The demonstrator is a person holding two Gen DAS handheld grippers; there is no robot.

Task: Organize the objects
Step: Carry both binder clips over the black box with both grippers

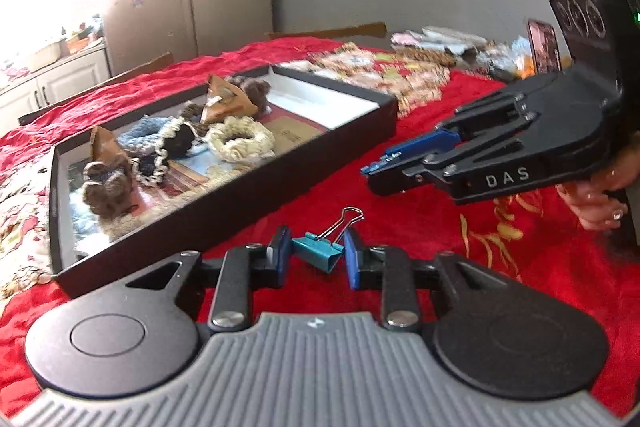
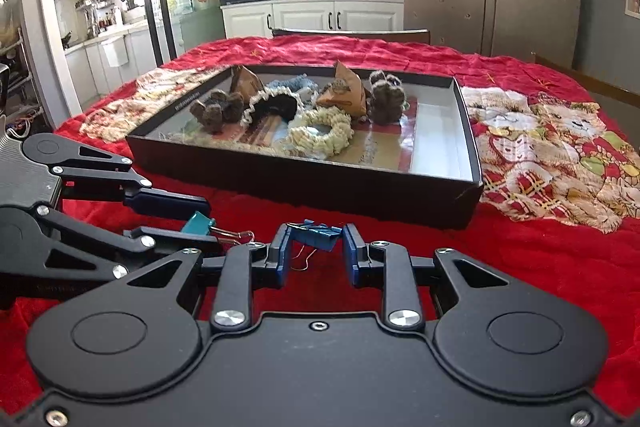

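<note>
My left gripper (image 1: 316,253) is shut on a teal binder clip (image 1: 318,255) just above the red cloth, with the clip's wire handles pointing away. The right wrist view shows the same gripper (image 2: 204,223) and teal clip (image 2: 196,221) at the left. My right gripper (image 2: 314,247) is shut on a blue binder clip (image 2: 316,233), whose wire handle hangs down. From the left wrist view this gripper (image 1: 372,173) comes in from the right. Beyond both stands a shallow black box (image 2: 304,187), (image 1: 224,195) holding scrunchies (image 2: 320,133) and brown triangular packets (image 2: 344,93).
A red cloth (image 2: 520,267) covers the table, with a cat-patterned cloth (image 2: 540,147) to the right of the box. Small packets (image 1: 440,43) are piled at the far edge. A chair back (image 2: 352,33) stands behind the table. A person's hand (image 1: 596,203) grips the right gripper's handle.
</note>
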